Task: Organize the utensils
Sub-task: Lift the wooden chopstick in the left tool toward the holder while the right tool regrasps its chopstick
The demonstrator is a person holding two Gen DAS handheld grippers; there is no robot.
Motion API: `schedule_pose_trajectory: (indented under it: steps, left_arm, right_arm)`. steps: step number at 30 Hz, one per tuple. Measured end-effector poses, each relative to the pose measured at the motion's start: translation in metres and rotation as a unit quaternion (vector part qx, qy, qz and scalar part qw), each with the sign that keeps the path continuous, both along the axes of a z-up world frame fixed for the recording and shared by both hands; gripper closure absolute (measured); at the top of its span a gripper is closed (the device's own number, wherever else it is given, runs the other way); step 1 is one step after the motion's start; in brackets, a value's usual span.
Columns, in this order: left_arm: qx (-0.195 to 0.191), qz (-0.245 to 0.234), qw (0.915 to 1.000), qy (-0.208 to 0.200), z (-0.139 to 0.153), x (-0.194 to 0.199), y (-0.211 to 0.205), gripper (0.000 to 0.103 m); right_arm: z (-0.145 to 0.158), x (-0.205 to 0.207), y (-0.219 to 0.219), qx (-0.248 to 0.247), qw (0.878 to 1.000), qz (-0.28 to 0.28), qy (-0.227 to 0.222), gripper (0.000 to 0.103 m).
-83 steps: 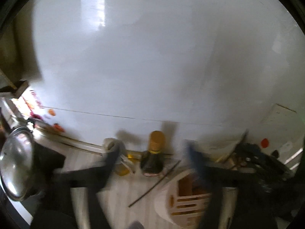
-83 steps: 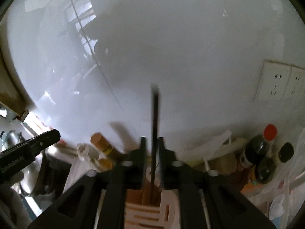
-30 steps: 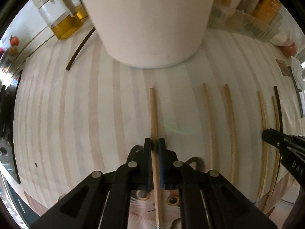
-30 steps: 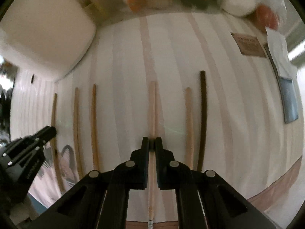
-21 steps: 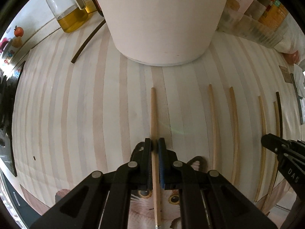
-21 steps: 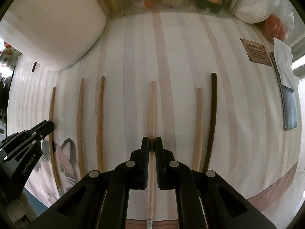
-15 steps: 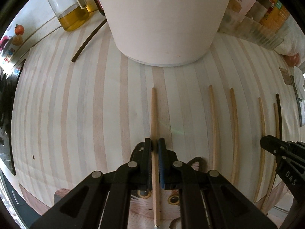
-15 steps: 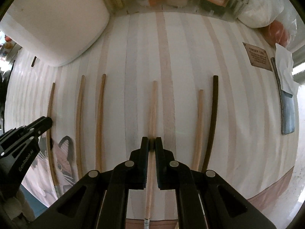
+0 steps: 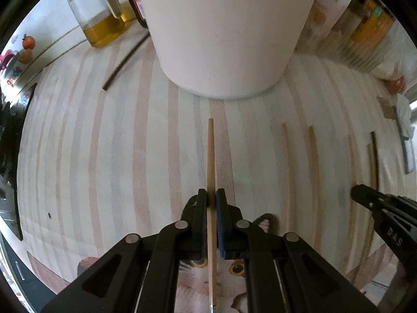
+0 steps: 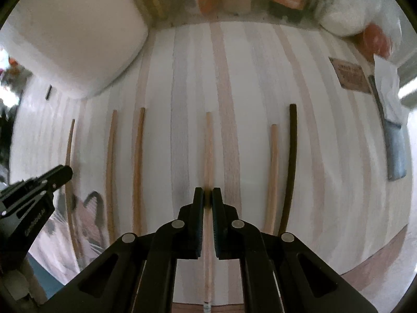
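My left gripper [image 9: 211,195] points down at the striped mat [image 9: 104,156], shut on a light wooden chopstick [image 9: 211,151] that runs toward the white utensil holder [image 9: 224,26]. My right gripper [image 10: 207,194] is likewise shut on another light chopstick [image 10: 208,143]. Several more light chopsticks [image 10: 138,156] lie in parallel on the mat [image 10: 325,156], and a dark chopstick [image 10: 290,161] lies at the right. The holder [image 10: 73,31] is at the top left in the right wrist view. Each gripper shows at the edge of the other's view: right gripper [image 9: 358,192], left gripper [image 10: 65,172].
A jug of yellow oil [image 9: 104,20] and a dark bottle [image 9: 135,5] stand left of the holder, with a dark stick [image 9: 125,60] lying near them. A clear bin of packets [image 10: 234,0] lines the back. A brown card [image 10: 349,75] and a blue-grey item [image 10: 396,151] lie at the right.
Both grippers came down from over the holder to the mat. The left was open, now shut on a light chopstick. The right held a dark stick, now a light one.
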State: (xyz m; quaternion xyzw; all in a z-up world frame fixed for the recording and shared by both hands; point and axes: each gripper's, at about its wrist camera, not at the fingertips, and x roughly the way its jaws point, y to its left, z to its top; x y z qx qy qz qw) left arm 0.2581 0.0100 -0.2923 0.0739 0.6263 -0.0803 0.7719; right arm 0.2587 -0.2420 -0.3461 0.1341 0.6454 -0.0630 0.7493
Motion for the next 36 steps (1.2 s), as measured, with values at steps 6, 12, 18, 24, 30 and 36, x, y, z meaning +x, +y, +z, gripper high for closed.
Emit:
schedule_pose_trajectory:
  steps: [6, 12, 18, 24, 30, 36]
  left_arm:
    - [-0.034, 0.007, 0.9989, -0.030, 0.038, -0.012, 0.010, 0.099]
    - [-0.032, 0.005, 0.9983, -0.047, 0.055, -0.022, 0.006, 0.099]
    - [-0.015, 0.023, 0.9991, -0.032, 0.034, -0.016, 0.013, 0.099]
    - [-0.005, 0.036, 0.9991, -0.021, 0.019, -0.013, 0.020, 0.099]
    - [-0.009, 0.043, 0.9988, -0.021, 0.017, -0.016, 0.022, 0.099]
    - [-0.019, 0.042, 0.9983, -0.036, 0.034, -0.020, 0.024, 0.099]
  right_arm:
    - [0.024, -0.016, -0.017, 0.026, 0.998, -0.018, -0.053, 0.103]
    - [0.033, -0.018, -0.017, 0.040, 0.997, -0.008, -0.060, 0.103]
    - [0.021, 0.004, -0.014, 0.082, 0.996, -0.008, -0.028, 0.092]
    - [-0.001, 0.014, 0.019, 0.014, 0.999, 0.033, 0.016, 0.087]
    - [-0.001, 0.014, 0.041, -0.048, 0.997, 0.056, 0.015, 0.096]
    - [0.015, -0.010, 0.012, -0.003, 0.999, 0.020, -0.036, 0.097]
